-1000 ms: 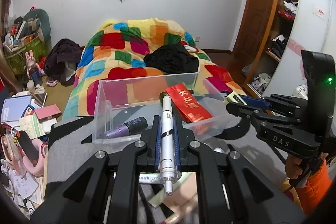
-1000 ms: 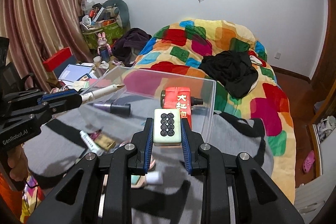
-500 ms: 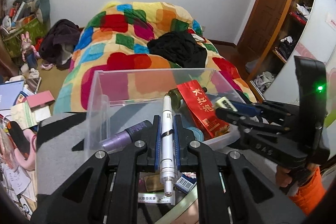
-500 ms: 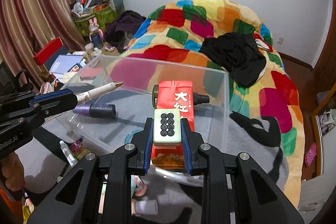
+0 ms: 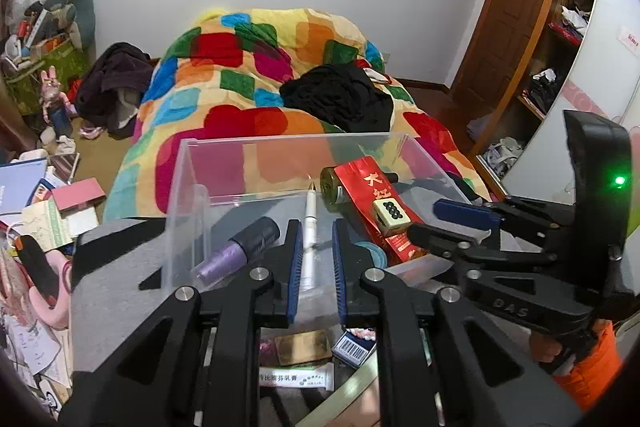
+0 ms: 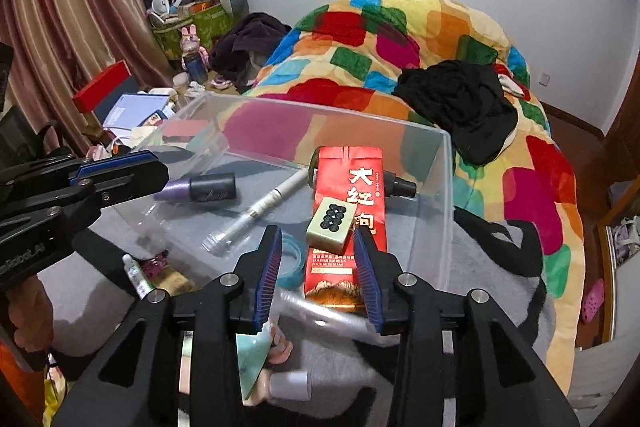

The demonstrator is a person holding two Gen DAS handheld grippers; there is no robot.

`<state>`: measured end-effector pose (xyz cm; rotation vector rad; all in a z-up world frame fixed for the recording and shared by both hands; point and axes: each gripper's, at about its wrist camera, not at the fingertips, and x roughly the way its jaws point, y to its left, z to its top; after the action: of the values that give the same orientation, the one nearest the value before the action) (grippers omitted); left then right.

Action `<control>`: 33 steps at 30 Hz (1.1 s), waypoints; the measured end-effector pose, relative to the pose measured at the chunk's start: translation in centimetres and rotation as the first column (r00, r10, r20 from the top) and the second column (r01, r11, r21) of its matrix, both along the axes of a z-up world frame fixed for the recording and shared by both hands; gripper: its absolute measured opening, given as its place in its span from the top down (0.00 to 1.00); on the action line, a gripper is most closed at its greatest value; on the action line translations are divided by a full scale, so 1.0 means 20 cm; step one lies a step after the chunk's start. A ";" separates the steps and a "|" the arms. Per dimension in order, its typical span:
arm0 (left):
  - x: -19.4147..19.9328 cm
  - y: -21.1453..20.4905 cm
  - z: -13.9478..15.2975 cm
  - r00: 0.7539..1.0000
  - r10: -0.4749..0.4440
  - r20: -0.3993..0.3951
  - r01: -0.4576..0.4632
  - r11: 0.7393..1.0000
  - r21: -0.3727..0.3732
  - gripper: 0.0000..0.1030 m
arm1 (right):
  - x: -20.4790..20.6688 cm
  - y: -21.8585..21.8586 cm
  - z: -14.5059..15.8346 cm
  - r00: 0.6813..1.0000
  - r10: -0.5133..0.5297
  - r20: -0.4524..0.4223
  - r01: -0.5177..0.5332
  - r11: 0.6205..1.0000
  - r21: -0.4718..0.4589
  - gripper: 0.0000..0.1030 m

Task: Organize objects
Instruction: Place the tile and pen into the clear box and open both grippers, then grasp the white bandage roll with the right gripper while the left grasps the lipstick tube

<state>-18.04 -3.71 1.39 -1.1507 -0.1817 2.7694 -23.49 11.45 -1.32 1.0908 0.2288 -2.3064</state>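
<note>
We hold both grippers over the near rim of the clear plastic box [image 6: 432,163], which sits on a grey cloth [image 6: 472,259] at the foot of a bed with a patchwork quilt [image 6: 400,39]. The box's walls stand tall on the far and right sides; its near edge runs just under our fingers.

Our left gripper [image 5: 316,263] has its jaws a little apart. They have just been opening, and the white pen [image 5: 309,227] lies loose between them on the box floor, tip pointing to the far wall. Our right gripper [image 6: 318,267] has jaws well apart, also just opened. The mahjong tile [image 6: 331,223] rests tilted on the red tea packet [image 6: 348,211] between the pads; whether the right pad still brushes its corner we cannot tell.

Inside the box, a purple tube with a black cap [image 6: 198,189] lies at the left, the pen crosses the middle, and a dark green bottle [image 5: 331,183] sits under the packet's far end. A pale blue ring [image 6: 290,259] lies beside the packet near the front wall. Free floor remains at the left back corner and behind the pen.

Outside the near wall, small tubes and cards [image 5: 296,377] crowd the cloth under our grippers. A black garment [image 6: 456,103] lies on the quilt beyond the box.
</note>
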 end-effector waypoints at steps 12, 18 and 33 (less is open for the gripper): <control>0.29 0.07 0.05 0.992 0.030 -0.119 -0.043 0.993 -0.112 0.25 | 0.29 0.11 0.12 0.995 -0.012 -0.094 0.009 0.999 -0.031 0.48; 0.43 0.05 0.02 0.989 0.061 -0.137 -0.076 0.991 -0.109 0.11 | 0.51 0.13 0.10 0.994 0.011 -0.106 -0.015 0.999 -0.034 0.42; 0.67 0.02 -0.20 0.999 0.032 -0.020 -0.033 0.996 -0.079 0.13 | 0.73 0.08 -0.14 0.997 0.072 -0.012 -0.072 0.997 0.009 0.41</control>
<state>-4.68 -3.28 -2.53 -1.1500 -0.0901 2.8384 -8.97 12.99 -4.06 1.0550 0.2786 -2.2507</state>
